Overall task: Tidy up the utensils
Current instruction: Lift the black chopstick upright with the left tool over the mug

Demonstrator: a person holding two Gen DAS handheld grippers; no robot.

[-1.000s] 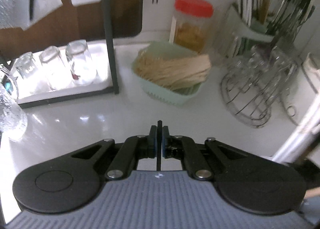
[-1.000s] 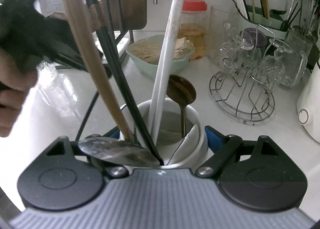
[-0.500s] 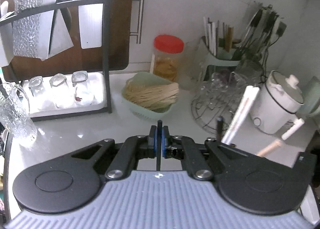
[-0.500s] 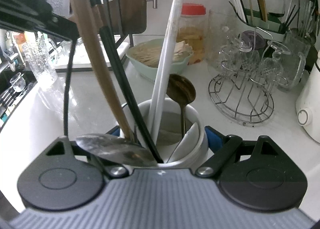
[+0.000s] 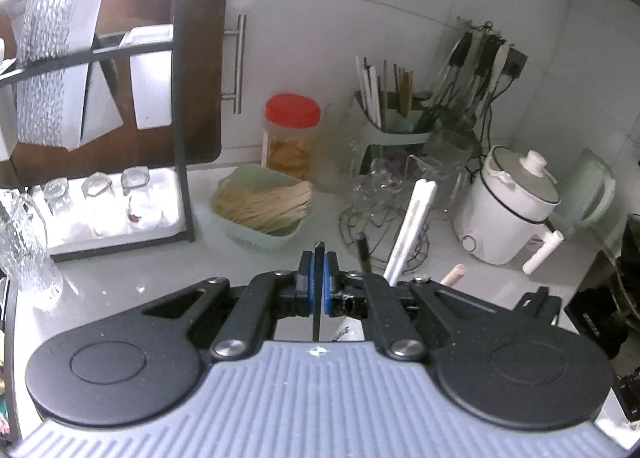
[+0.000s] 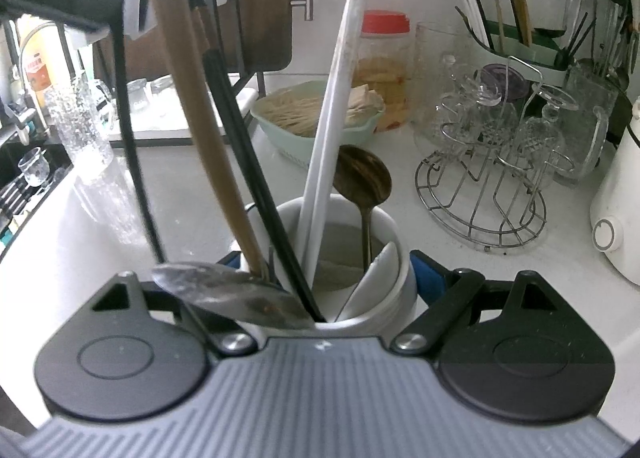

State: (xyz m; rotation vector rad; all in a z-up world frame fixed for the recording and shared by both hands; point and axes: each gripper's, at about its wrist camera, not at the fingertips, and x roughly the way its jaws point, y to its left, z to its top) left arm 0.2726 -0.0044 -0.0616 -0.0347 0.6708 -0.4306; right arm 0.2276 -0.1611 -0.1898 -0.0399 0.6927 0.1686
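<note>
left gripper (image 5: pixel 319 278) clenched on a thin black utensil (image 5: pixel 319 258), now lifted clear above counter | right gripper (image 6: pixel 324 270) grasping white holder (image 6: pixel 384 290) of utensils, steady | extraction done, placement next

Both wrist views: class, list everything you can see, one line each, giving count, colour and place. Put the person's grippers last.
cup: one, white, between the right fingers, holding utensils
black chopstick: one, pinched in the left gripper
jar: one, clear with red lid, by the wall
basket: one, pale green, holds tan sticks
wire rack: one, metal, carries glasses
cooker: one, white, far right
left gripper: shut on the chopstick
right gripper: clamped on the cup
</note>
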